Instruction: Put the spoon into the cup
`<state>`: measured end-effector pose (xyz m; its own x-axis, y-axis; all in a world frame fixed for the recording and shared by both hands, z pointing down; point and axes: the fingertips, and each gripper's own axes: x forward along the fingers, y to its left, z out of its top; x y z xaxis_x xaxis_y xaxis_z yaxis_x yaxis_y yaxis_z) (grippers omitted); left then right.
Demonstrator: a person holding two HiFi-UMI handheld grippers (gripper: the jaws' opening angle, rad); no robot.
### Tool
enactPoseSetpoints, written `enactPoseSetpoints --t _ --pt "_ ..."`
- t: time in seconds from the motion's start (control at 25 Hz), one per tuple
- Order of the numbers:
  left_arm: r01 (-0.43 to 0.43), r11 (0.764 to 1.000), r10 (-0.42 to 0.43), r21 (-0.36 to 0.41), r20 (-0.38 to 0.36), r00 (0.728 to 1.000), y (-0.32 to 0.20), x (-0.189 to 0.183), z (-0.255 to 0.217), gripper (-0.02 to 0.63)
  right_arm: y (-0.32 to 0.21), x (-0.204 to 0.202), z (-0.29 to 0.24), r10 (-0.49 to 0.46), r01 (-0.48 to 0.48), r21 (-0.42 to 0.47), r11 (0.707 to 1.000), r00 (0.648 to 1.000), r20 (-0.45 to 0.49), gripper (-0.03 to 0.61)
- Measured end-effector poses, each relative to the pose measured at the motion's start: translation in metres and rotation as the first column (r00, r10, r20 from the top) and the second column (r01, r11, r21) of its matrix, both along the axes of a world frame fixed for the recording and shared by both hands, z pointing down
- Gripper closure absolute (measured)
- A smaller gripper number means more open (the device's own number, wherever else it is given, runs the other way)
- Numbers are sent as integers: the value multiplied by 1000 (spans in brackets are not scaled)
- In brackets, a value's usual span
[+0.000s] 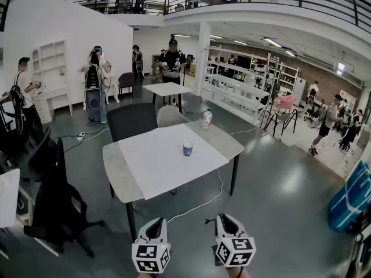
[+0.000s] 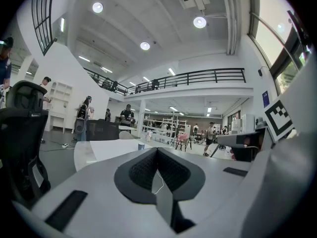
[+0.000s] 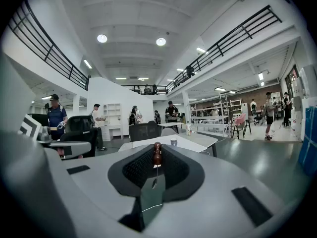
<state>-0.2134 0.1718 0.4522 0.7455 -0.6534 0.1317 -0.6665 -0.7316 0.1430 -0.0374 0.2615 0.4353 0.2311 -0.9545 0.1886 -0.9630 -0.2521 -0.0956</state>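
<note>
My right gripper [image 1: 222, 218] is clamped on the brown-handled spoon [image 3: 157, 153], handle end upright. My left gripper [image 1: 156, 221] is closed and empty. The small blue cup [image 1: 188, 149] stands well ahead, toward the grey table [image 1: 232, 146]'s far edge, nearer my right.

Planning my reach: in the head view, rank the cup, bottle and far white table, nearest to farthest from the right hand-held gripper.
1. cup, just ahead, slightly left.
2. bottle, farther back, almost straight ahead.
3. far white table, deepest, farther left.
</note>
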Motion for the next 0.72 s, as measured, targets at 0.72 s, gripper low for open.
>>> enactPoseSetpoints --t 0.72 --pt "-18 999 18 -42 6 1000 -12 -17 14 595 -3 -14 12 27 -25 -27 999 999 40 515"
